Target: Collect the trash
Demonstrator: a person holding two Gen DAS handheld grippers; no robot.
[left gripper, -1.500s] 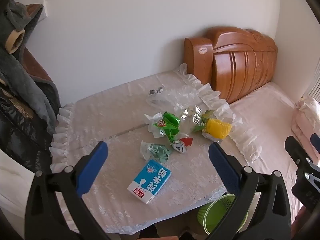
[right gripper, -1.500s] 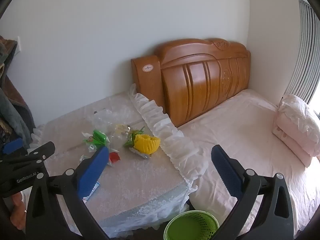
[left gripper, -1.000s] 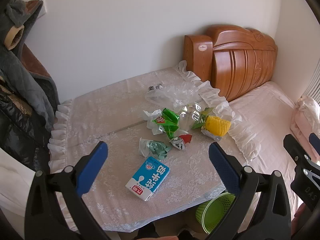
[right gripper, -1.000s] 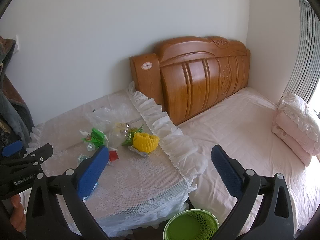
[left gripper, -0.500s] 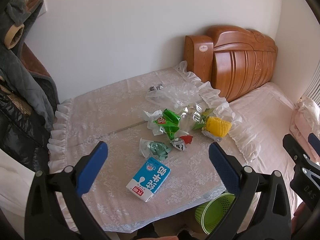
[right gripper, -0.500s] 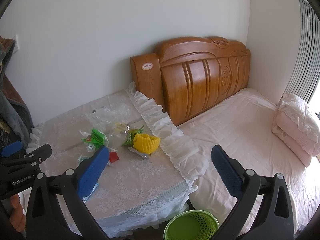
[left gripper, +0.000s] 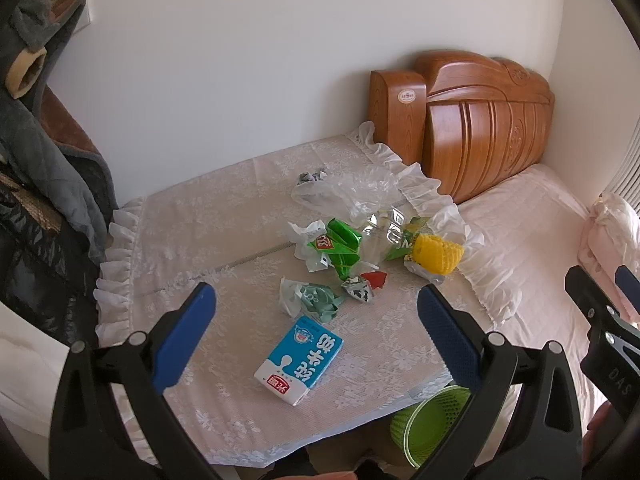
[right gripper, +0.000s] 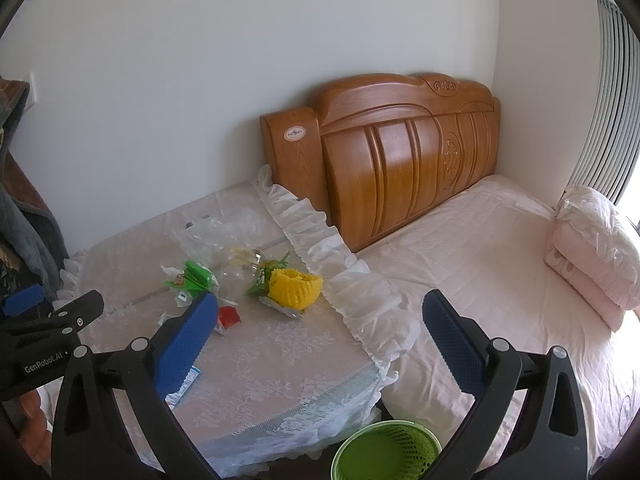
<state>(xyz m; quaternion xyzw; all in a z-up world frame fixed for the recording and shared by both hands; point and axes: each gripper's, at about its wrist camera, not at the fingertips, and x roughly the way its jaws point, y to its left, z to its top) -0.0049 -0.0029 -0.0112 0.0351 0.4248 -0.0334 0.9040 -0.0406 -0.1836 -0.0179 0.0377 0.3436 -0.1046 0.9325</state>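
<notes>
Between the tongs: left gripper (left gripper: 316,320) wide open, nothing held, blue pads well apart, above table
Right tongs: right gripper (right gripper: 320,332) also spread wide, empty, over table's edge toward bed
Table: lace cloth table (left gripper: 208,224) under both tongs, frilled edge next to bed
Milk carton: blue-white milk carton (left gripper: 299,360) lies flat between left tongs' fingers, nearest item to them; in right view mostly hidden behind left finger (right gripper: 186,344)
Trash beyond left tongs: pale green wrapper (left gripper: 312,298) just past carton, then green snack bag (left gripper: 338,242), small red scrap (left gripper: 376,279), clear plastic bag (left gripper: 344,192) furthest
Yellow foam net: yellow foam net (right gripper: 295,288) ahead of right tongs, toward its left finger, resting on foil wrapper
Bin: green basket (right gripper: 386,450) on floor below table edge, low between right tongs' fingers; under left tongs' right finger (left gripper: 448,332)
Surroundings: wooden headboard (right gripper: 400,156) and pink bed (right gripper: 480,248) to right tongs' far side, dark clothes (left gripper: 36,152) hang left of left tongs
</notes>
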